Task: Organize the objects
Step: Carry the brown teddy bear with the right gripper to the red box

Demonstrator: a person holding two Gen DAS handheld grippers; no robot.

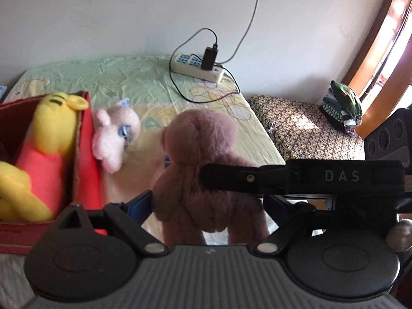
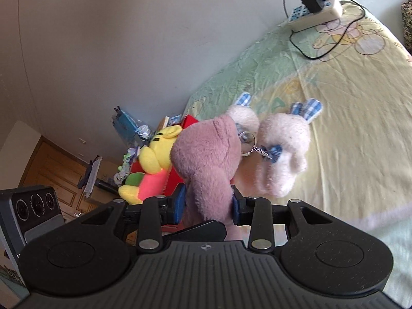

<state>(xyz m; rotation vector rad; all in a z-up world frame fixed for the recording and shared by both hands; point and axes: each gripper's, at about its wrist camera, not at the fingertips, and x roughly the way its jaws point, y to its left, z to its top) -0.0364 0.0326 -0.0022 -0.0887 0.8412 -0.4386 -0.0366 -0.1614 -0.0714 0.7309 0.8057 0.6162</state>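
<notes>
Here both grippers' fingers (image 2: pixel 180 203) pinch the pink bear (image 1: pixel 203 170).

Only "DAS" reads, on the right gripper (image 1: pixel 203 177) crossing the left view.

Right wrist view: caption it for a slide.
Right gripper clamps a mauve plush bear above the bed, near a pale pink plush bunny.
</notes>
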